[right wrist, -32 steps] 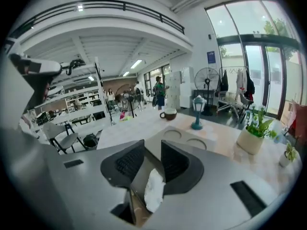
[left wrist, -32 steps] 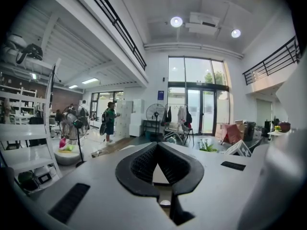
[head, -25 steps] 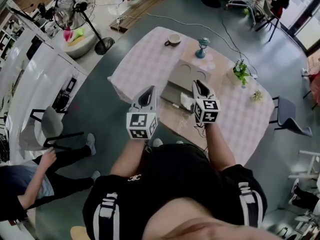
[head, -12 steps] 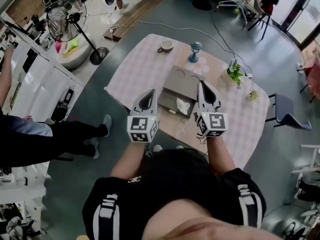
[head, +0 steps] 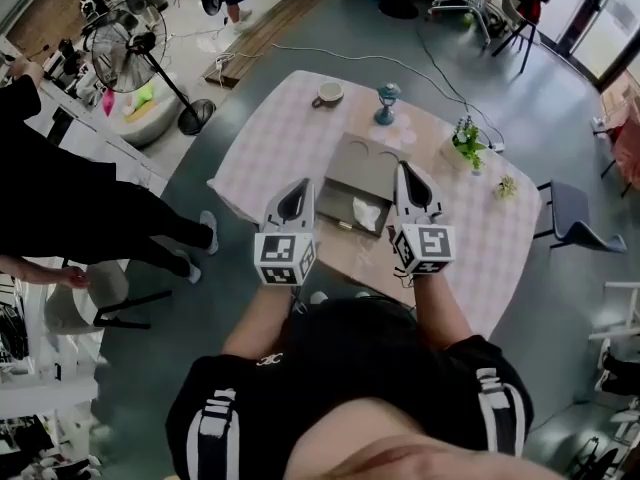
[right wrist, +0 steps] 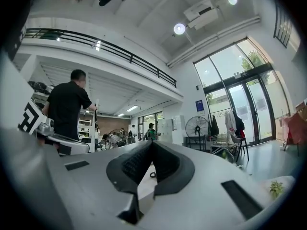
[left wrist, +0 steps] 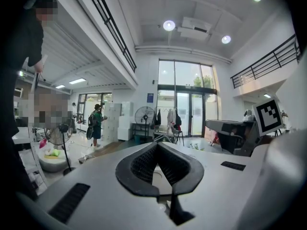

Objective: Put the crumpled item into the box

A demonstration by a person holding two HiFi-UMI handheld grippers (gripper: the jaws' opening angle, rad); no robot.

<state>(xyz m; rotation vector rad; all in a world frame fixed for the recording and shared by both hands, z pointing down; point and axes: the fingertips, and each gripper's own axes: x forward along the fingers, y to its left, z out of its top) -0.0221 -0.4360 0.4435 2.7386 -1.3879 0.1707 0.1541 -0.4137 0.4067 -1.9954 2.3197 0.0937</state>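
An open cardboard box [head: 362, 163] stands on the pink checked table [head: 280, 128], its lid flap tipped back. A white crumpled item [head: 366, 211] lies inside the box near its front, with no gripper touching it. My left gripper [head: 293, 199] hovers at the box's left front corner with its jaws together and nothing between them. At the box's right side my right gripper [head: 409, 172] is held above the table, shut and empty. Both gripper views point up across the room: the left gripper [left wrist: 157, 145] and the right gripper [right wrist: 151, 143] show only their closed tips.
A cup [head: 327, 93], a blue figurine [head: 387, 101] and two small potted plants [head: 466, 140] stand on the far part of the table. A person in black [head: 70, 203] is at the left beside a floor fan [head: 125, 53]. A chair [head: 570, 223] stands at the right.
My right gripper has drawn slightly right, away from the crumpled item, which stays in the box. The person at the left has got up and moved.
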